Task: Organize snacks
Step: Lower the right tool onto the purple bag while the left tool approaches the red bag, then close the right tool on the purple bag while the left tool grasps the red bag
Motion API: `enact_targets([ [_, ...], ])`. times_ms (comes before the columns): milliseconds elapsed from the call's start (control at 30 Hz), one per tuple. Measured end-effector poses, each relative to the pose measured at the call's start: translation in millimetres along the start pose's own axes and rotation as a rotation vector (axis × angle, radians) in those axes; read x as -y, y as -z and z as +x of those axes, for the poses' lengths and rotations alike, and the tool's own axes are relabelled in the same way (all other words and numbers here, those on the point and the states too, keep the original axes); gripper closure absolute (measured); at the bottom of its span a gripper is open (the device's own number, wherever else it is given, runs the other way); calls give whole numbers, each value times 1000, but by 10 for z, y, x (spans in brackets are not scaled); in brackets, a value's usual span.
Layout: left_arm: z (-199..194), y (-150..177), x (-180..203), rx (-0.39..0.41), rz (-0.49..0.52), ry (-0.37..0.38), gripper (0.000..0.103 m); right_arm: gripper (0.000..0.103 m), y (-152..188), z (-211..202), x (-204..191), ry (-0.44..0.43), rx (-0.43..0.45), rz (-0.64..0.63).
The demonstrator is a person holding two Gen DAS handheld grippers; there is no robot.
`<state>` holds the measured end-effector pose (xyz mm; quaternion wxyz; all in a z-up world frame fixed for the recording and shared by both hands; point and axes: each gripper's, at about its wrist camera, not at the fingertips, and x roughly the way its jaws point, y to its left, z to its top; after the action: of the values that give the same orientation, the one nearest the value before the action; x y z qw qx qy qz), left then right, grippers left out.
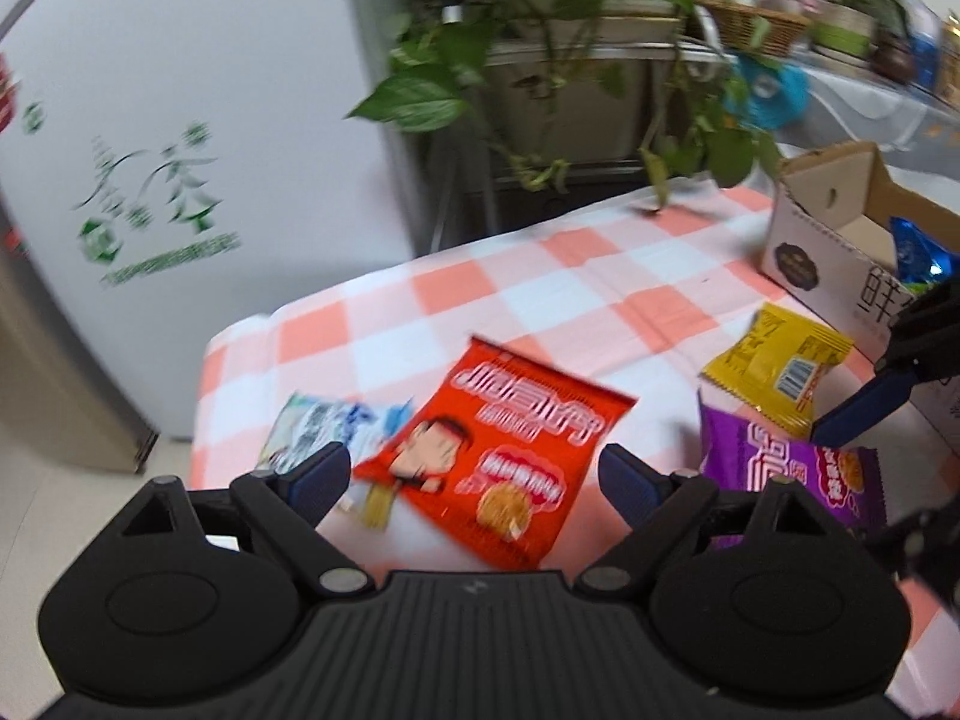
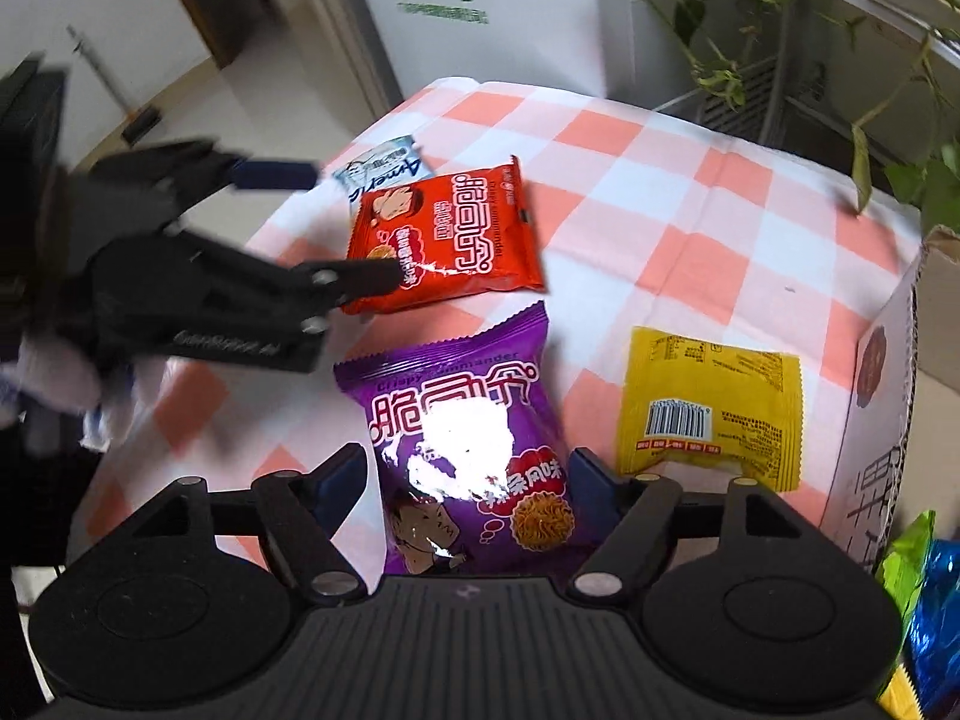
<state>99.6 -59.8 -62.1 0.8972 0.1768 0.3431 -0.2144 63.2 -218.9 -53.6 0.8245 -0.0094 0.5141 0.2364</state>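
Observation:
A red snack packet (image 1: 504,456) (image 2: 447,237) lies flat on the checked tablecloth. My left gripper (image 1: 474,477) (image 2: 354,225) is open, its fingers either side of the packet's near end. A purple snack packet (image 2: 474,450) (image 1: 792,474) lies between the open fingers of my right gripper (image 2: 465,486). A yellow packet (image 2: 711,408) (image 1: 777,363) lies beside the cardboard box (image 1: 834,246) (image 2: 882,396). A white-blue packet (image 1: 327,426) (image 2: 384,171) lies partly under the red one.
The box holds blue and green packets (image 2: 924,576). A trailing plant (image 1: 540,60) hangs over the table's far side. A white fridge (image 1: 150,150) stands beyond the table's left edge. The checked table (image 2: 690,192) drops off at left and far edges.

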Motion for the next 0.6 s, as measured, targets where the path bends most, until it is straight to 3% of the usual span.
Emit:
enact_targets([
  [267,312,-51,61,-50,129,58,13,19,43,124,-110,38,-28,-94],
  [600,475,-64,77,-57,122,92,14,19,50,218,-144,78,-17,-131],
])
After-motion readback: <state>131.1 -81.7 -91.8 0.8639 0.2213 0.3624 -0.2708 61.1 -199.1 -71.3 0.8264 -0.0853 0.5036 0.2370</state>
